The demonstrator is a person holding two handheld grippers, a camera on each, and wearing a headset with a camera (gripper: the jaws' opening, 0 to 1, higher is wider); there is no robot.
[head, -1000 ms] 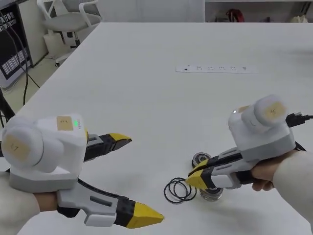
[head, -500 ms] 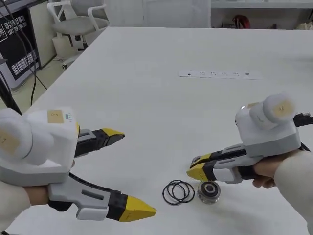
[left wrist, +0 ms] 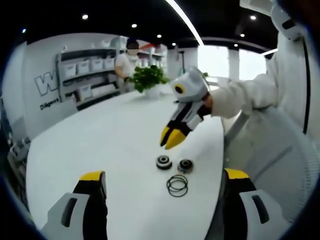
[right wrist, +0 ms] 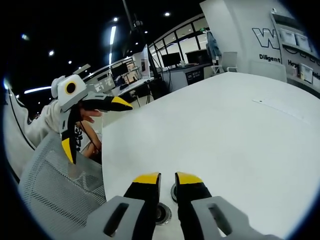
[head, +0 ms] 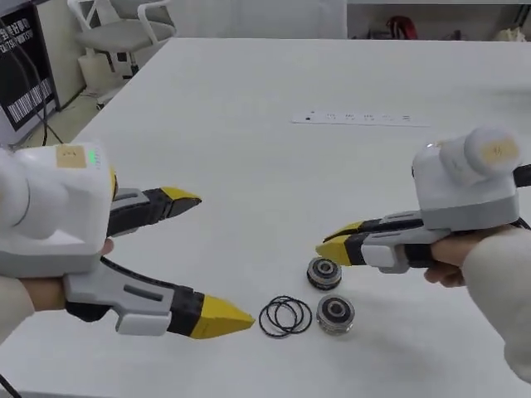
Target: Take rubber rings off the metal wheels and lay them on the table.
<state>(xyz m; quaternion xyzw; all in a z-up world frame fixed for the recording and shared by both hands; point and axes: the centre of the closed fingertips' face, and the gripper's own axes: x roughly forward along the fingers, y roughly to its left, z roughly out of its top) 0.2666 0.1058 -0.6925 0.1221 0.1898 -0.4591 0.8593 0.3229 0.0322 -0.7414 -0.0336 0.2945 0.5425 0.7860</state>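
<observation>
Left gripper (head: pixel 207 257) is low at the left of the head view, held by a hand in a white sleeve and pointing right across the table. Its jaws are spread wide with nothing between them. Right gripper (head: pixel 332 248) is at the right, with a hand (head: pixel 452 265) under its white body. It tips slightly down and points left, jaws drawn nearly together with a thin gap, holding nothing.

A loose bunch of thin black rubber rings (head: pixel 284 316) lies flat on the white table (head: pixel 249 124), just beyond the left gripper's lower yellow tip and apart from it. There are two small round metal wheels with dark centres. The near metal wheel (head: pixel 335 314) is just right of the rings, too close to tell if they touch. The far metal wheel (head: pixel 323 273) is just behind it, under the right gripper's tips, which hover above without contact. Whether a ring sits on either wheel cannot be told.

In the left gripper view the rings (left wrist: pixel 177 184) lie ahead between the open jaws. Both wheels are just past them, with the right gripper (left wrist: pixel 170 138) above. In the right gripper view the wheels are partly hidden under that gripper's own jaws, and the left gripper (right wrist: pixel 97 129) is off to the left, beside a grey mesh chair (right wrist: pixel 50 190).

A white power strip (head: pixel 357 118) lies farther up the table, well apart from the work. A white office chair (head: pixel 124 29) stands past the far left corner.
</observation>
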